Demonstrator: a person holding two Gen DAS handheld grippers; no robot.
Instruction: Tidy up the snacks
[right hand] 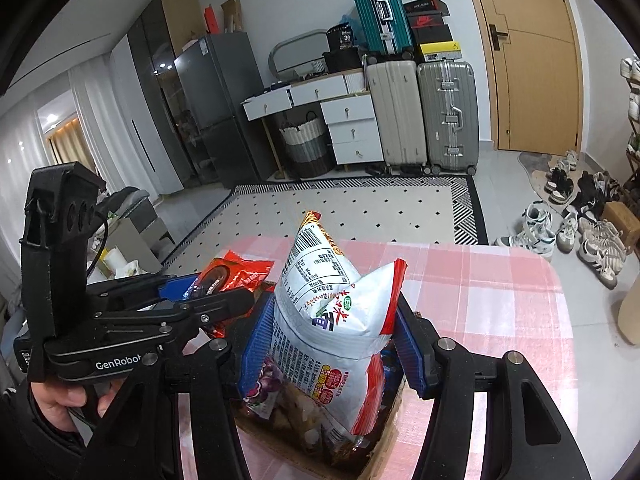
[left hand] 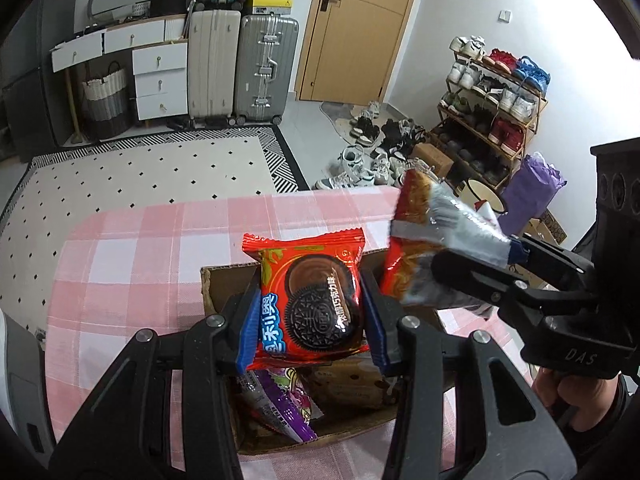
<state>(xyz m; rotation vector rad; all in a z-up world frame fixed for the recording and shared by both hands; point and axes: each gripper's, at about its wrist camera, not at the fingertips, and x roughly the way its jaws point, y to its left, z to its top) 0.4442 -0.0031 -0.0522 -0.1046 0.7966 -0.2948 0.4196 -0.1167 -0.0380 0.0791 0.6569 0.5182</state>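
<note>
A cluttered entry room lies behind the work: a wooden door, suitcases stacked against the wall, and a table under a pink checked cloth (left hand: 132,240) carrying an open cardboard box (left hand: 224,280).

The left gripper (left hand: 310,316) is clamped narrow on a red Oreo packet (left hand: 312,296), its blue pads pressing the two side edges, so the packet sits flat between the fingers, directly above the box opening. The packet looks light and thin, with a slick film wrapper and brittle biscuits inside; I judge a gentle pinch across the sealed edges suits it better than a squeeze on the middle.

The right gripper (right hand: 332,344) is closed on a white and red snack bag (right hand: 332,320), gripped across its lower body, upright between the pads and also over the box. The bag looks puffy, air-filled and soft, light but slippery, with contents that would likely crush; the waist where it is pinched seems the sensible hold.

Seen from the left claw, the right claw and its bag sit just to the right and slightly ahead, near but apart from the Oreo packet.

Count: two grippers, two held snacks, one box. Below the claws, inside the box, a purple packet (left hand: 280,404) and at least one brownish one lie loose; the rest is hidden.
</note>
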